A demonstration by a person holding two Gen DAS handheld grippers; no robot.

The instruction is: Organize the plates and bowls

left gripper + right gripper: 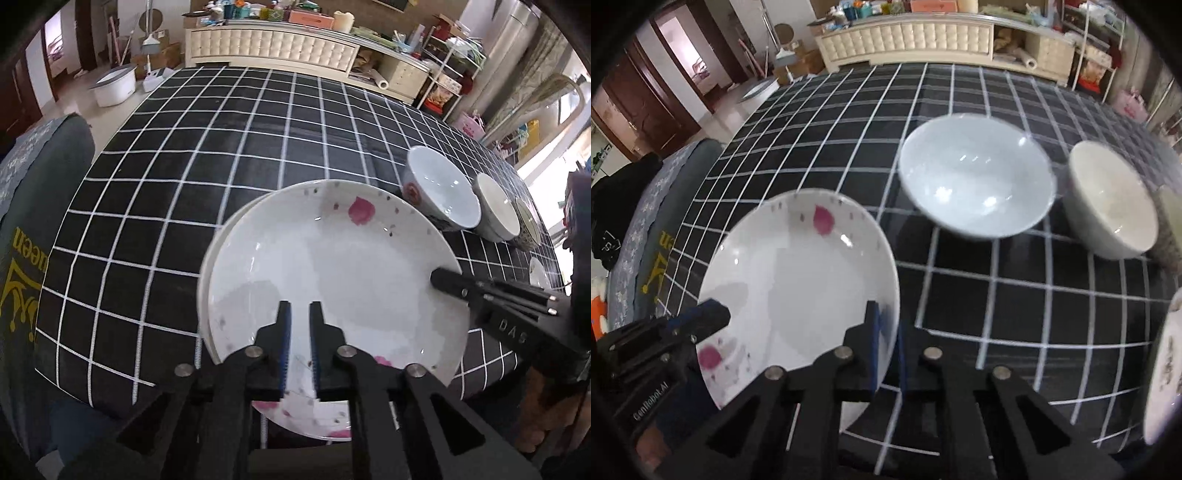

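White glazed plate (332, 280), pink-petalled, is lying face up near the front edge of the black checked tablecloth (221, 147), seemingly atop a second plate (210, 266); being round, it is showing no long axis. The left gripper (300, 310) is hovering over its near rim, jaws nearly together, gripping nothing. The right gripper (886, 325) is straddling its right rim, jaws narrow. Blue bowl (975, 177) and cream bowl (1108, 199) are sitting upright beyond the plate.

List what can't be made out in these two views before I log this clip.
- Lower plate, left wrist view: only a rim sliver shows; the pink-petal plate covers it.
- Patterned plate, right wrist view: cut by the right edge.
- Third bowl, left wrist view: mostly behind the cream bowl.
- Right claw: grip on the rim unclear.
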